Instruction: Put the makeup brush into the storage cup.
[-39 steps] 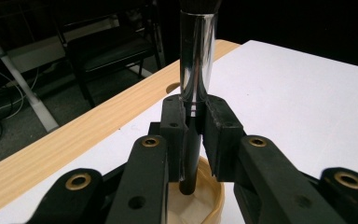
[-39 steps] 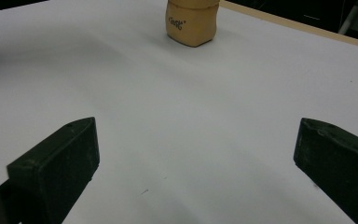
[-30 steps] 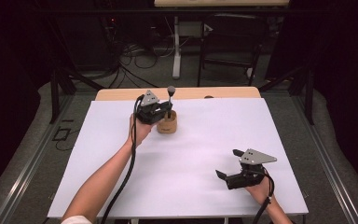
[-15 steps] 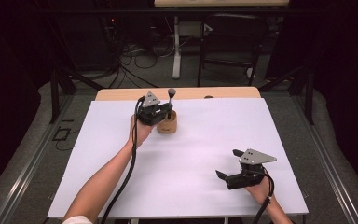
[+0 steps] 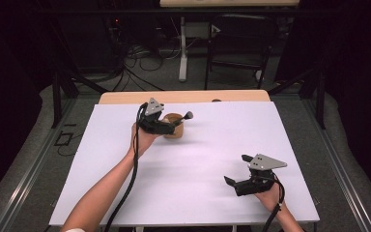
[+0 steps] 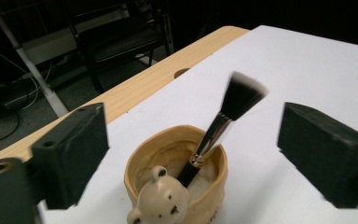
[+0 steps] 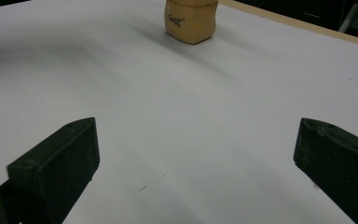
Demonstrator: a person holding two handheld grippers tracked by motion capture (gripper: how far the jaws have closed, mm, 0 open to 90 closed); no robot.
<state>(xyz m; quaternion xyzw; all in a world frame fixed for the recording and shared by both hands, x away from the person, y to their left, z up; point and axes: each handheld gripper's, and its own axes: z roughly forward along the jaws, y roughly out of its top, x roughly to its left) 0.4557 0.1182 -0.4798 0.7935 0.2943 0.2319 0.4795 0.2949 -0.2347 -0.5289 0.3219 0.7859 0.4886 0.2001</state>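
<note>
The jaws of the left gripper (image 6: pixel 186 154) have just been opening and are now spread wide, one black pad at each side of the left gripper view, with nothing pressed between them. In the gap between them stands a small tan ceramic cup with a bear's head moulded on its near side (image 6: pixel 177 182), and in that cup a make-up brush with a black handle, a silver ferrule and a dark, pale-tipped bristle head (image 6: pixel 223 121) is leaned, bristles up and tilted to the right; neither pad is seen to touch it. The brush is blurred at its head, so it is judged to be settling against the rim after release.

In the high view the left gripper (image 5: pixel 166 126) is held at the far left of the white sheet (image 5: pixel 212 174) that covers the table, just beside the cup (image 5: pixel 175 124), and the brush (image 5: pixel 187 116) is seen jutting out to the right.

The jaws of the right gripper (image 7: pixel 191 163) are also held wide apart with only bare sheet between them. In the high view that gripper (image 5: pixel 236 181) is parked near the near right corner, well apart from the cup.

The placing step is judged to be finished. What is called for next is a clean withdrawal of the left gripper, drawn back towards the near side without the cup being knocked or the brush being tipped out.
</note>
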